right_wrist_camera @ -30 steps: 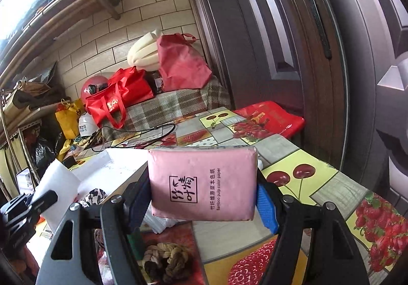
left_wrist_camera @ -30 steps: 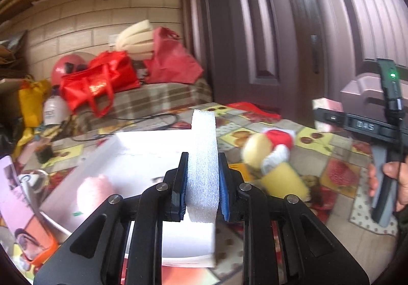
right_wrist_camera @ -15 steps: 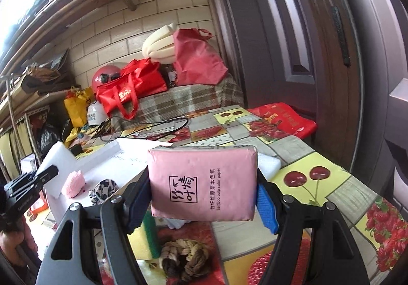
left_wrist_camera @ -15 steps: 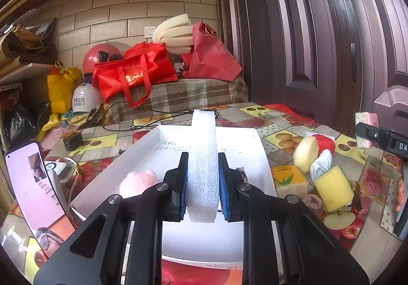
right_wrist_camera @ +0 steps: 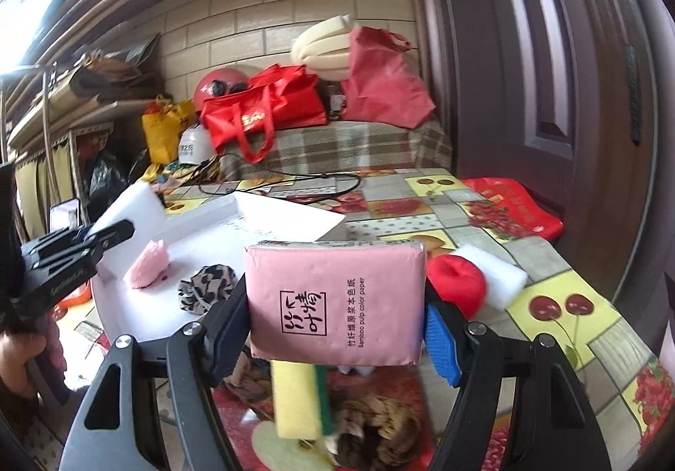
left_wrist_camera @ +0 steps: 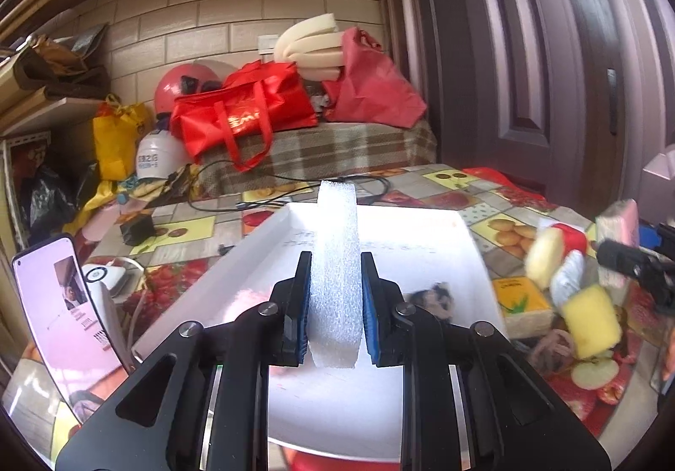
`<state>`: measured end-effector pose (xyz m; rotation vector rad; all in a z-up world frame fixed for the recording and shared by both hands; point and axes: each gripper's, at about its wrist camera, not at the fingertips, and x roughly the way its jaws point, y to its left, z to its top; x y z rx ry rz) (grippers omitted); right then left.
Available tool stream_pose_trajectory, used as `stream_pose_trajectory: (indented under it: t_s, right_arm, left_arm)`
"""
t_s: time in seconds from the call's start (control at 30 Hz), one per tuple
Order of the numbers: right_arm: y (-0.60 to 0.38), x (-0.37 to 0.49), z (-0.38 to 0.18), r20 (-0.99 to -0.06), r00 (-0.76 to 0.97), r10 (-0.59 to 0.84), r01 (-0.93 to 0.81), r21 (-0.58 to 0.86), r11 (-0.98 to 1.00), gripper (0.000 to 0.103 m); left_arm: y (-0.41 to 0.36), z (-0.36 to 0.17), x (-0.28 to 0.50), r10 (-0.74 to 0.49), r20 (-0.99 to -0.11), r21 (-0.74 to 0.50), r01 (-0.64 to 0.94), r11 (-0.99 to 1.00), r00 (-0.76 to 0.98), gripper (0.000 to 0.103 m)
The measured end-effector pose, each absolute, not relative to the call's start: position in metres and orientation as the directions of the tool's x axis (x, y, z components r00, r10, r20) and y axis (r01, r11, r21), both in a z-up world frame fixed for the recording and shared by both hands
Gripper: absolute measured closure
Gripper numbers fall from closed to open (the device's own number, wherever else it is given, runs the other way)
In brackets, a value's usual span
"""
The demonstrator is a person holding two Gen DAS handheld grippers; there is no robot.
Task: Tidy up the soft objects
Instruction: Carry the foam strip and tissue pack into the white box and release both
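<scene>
left wrist: left gripper (left_wrist_camera: 335, 313) clamps foam (left_wrist_camera: 336, 273) over tray (left_wrist_camera: 472, 256); right gripper (right_wrist_camera: 337, 313) clamps tissue pack (right_wrist_camera: 335, 302).

Daylight floods in from the upper left, blown out to white glare in the right wrist view. The white tray (left_wrist_camera: 472, 243) shines bright; the door (right_wrist_camera: 548, 49) on the right stays dim. Both fisheye views bend the brick wall (left_wrist_camera: 236, 11), with black corners. Toys at the right edge smear with blur
</scene>
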<state>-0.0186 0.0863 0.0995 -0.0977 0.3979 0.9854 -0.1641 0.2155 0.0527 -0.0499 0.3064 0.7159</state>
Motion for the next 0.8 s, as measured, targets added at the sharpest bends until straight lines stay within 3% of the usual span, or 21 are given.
stream_pose_trajectory:
  t_s: [0.43,0.67,0.8]
  right_arm:
    - [0.147,-0.057,0.100,-0.373,0.391,0.841,-0.904,0.017,0.428,0.031]
    - [0.209,-0.064,0.087,-0.541,0.172,0.823,-0.961,0.090,0.260,0.031]
    - [0.226,-0.073,0.075,-0.623,0.130,0.771,-0.975,0.063,0.215,0.031]
  left_arm:
    - [0.259,0.048,-0.150,0.690,-0.347,0.063,-0.718,0.693,0.635,0.083]
    - [0.269,0.047,-0.140,0.703,-0.365,0.081,-0.732,0.677,0.610,0.083]
    - [0.277,0.046,-0.142,0.691,-0.388,0.049,-0.735,0.676,0.610,0.083]
